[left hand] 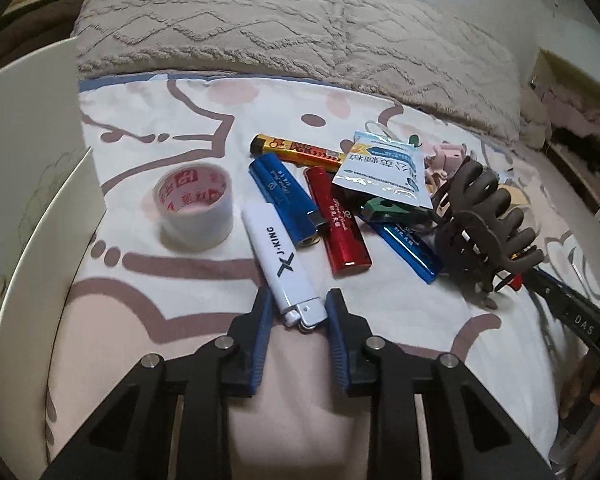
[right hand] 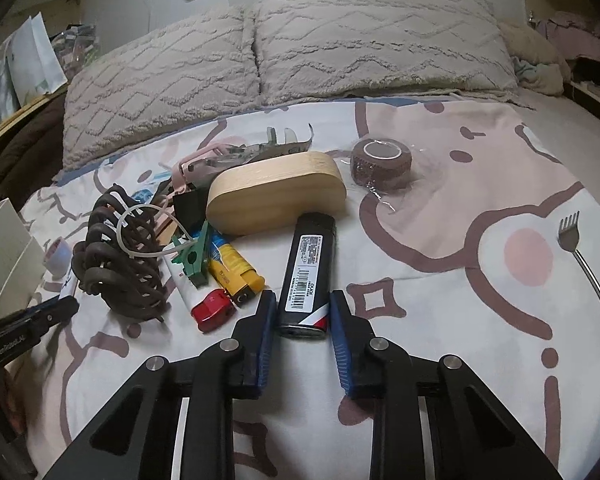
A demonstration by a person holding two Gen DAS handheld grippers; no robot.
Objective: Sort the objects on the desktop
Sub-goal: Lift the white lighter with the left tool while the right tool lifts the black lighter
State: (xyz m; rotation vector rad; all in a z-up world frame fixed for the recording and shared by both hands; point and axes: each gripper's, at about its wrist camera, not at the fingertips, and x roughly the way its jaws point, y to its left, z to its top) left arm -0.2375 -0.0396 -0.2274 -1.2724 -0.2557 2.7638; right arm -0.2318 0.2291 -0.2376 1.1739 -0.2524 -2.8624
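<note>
my left claw (left hand: 299,309) is clenched on the white lighter (left hand: 284,266), at its metal head end, with one blue pad against each side. i took this end because it is the one nearest to me and it sticks out free of the pile, so the pads do not push the blue lighter (left hand: 284,200) or the red lighter (left hand: 338,222) that lie just beside it. the roll of tape (left hand: 196,206) stands a little to the left, apart from it.

my right claw (right hand: 303,312) is clenched on the black lighter (right hand: 308,276), also at its near end. this one lies alone on the sheet (right hand: 440,320), pointing away from me toward the wooden case (right hand: 276,194), so both pads can come along its long sides.

both lighters still rest on the sheet, not yet lifted. i think i hold the two like things together because they go to the same place. the brown hair clip (right hand: 118,256) and the rest of the heap stay for later.
</note>
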